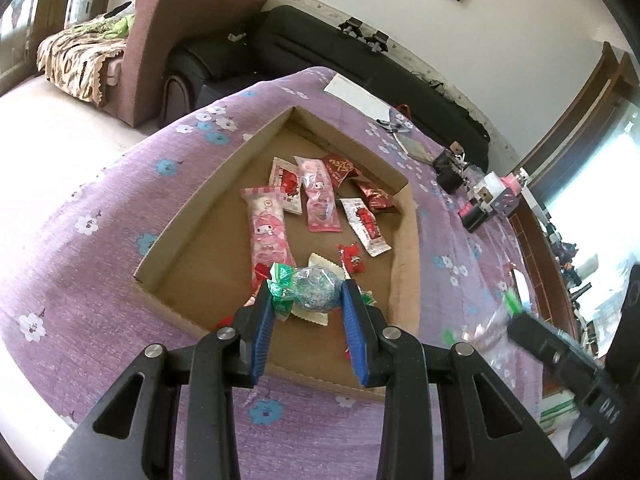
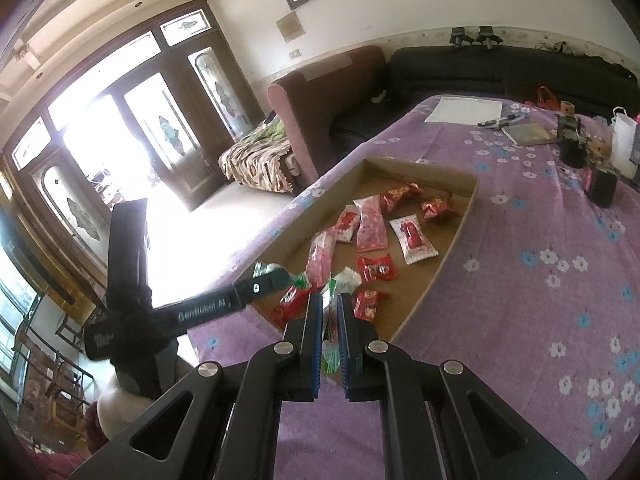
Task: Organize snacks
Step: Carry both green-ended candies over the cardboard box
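Note:
A shallow cardboard tray [image 1: 192, 216] [image 2: 460, 236] lies on the purple flowered tablecloth and holds several red, pink and white snack packets [image 1: 320, 200] [image 2: 372, 224]. My left gripper [image 1: 306, 292] is shut on a round candy in a green and clear twist wrapper [image 1: 314, 290], just above the tray's near end. My right gripper [image 2: 330, 312] is shut on a clear wrapper with green and red print [image 2: 330, 340], over the tray's near corner. The left gripper's body also shows in the right wrist view [image 2: 224, 304].
At the table's far side lie a white notepad [image 2: 464, 110], pens, a small book [image 2: 528, 134], dark cups [image 2: 572, 152] and a white bag. Sofas [image 1: 352, 56] stand beyond the table. The right gripper's body is at the right in the left wrist view [image 1: 560, 360].

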`<action>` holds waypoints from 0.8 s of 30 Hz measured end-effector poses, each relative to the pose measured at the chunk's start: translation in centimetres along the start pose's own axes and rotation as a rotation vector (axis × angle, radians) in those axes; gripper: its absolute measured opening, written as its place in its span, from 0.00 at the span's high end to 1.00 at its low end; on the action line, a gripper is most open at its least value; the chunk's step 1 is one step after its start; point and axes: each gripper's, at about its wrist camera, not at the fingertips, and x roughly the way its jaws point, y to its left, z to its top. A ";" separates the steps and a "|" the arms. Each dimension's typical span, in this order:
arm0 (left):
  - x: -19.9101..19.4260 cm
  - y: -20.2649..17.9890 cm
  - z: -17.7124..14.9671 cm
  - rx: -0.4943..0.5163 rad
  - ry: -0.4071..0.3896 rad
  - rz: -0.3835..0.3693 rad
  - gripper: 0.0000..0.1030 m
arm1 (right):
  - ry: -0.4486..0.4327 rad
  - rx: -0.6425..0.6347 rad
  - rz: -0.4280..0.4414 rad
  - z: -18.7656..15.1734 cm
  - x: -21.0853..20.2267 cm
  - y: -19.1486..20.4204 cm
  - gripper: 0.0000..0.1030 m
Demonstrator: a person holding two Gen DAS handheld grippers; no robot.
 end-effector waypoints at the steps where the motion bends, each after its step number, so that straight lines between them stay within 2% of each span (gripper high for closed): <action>1: 0.2 0.0 0.0 0.008 0.000 0.011 0.70 | -0.002 -0.002 -0.005 0.4 0.2 0.0 0.93; 9: 1.3 -0.1 0.6 0.062 -0.004 0.069 0.70 | 0.002 0.005 -0.045 3.3 2.4 -0.9 0.93; 18: 2.8 -0.7 0.4 0.089 0.037 0.042 0.70 | 0.034 -0.021 -0.093 5.9 6.9 -0.6 0.93; 24: 3.8 -1.0 0.9 0.110 0.036 0.074 0.70 | 0.070 -0.033 -0.140 6.6 10.1 -0.7 0.93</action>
